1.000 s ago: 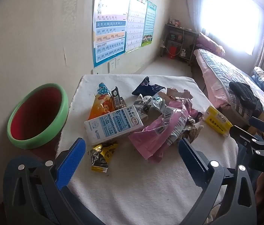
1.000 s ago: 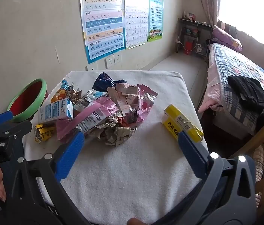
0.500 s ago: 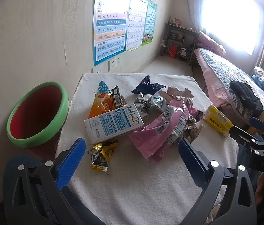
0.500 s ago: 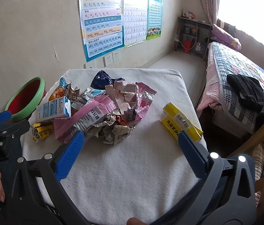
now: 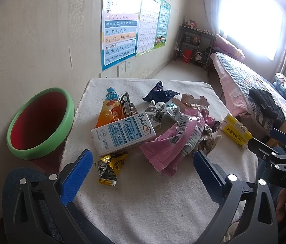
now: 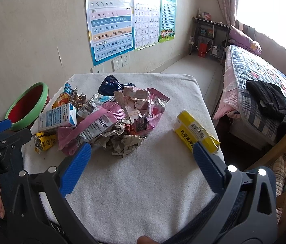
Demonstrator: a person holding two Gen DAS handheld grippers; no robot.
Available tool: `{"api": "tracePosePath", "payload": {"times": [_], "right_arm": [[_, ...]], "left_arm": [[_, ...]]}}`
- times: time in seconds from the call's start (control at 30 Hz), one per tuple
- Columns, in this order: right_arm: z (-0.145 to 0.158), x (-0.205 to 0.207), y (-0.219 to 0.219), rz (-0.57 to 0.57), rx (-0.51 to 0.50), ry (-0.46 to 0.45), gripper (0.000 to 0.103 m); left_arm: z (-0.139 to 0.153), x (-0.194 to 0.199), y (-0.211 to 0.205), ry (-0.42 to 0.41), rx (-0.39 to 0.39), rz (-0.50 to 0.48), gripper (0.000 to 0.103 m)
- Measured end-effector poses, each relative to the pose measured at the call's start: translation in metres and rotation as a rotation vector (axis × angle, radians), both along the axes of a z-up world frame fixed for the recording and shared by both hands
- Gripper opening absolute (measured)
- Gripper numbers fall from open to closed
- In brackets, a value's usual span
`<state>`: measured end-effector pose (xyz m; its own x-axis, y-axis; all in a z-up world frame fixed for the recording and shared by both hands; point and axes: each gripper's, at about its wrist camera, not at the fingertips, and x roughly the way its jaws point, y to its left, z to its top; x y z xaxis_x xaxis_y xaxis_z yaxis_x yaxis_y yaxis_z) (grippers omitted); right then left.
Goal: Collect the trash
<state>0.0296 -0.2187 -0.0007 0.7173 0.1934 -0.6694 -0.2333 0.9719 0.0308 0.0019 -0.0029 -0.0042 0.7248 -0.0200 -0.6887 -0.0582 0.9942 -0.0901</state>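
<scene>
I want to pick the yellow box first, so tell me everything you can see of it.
The yellow box is a long, slim carton, seemingly cardboard, yellow with a white panel, black Chinese lettering and a barcode. It lies flat on the white cloth-covered table, near its right edge, apart from the wrapper pile. One end looks torn open. The right hand-held gripper is open and short of it; nothing grips it.

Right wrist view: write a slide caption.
Open right hand-held gripper faces piled wrappers and a yellow box on the white-clothed table.
</scene>
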Motion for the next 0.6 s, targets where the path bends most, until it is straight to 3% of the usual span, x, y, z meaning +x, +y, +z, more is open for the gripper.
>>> {"api": "tracePosePath", "payload": {"times": [0.6], "right_arm": [[0.0065,-0.0012,0.001,0.008,-0.009,-0.014,0.099]], "left_arm": [[0.0004,0.0009,0.001,0.001,-0.002,0.003,0.095]]}}
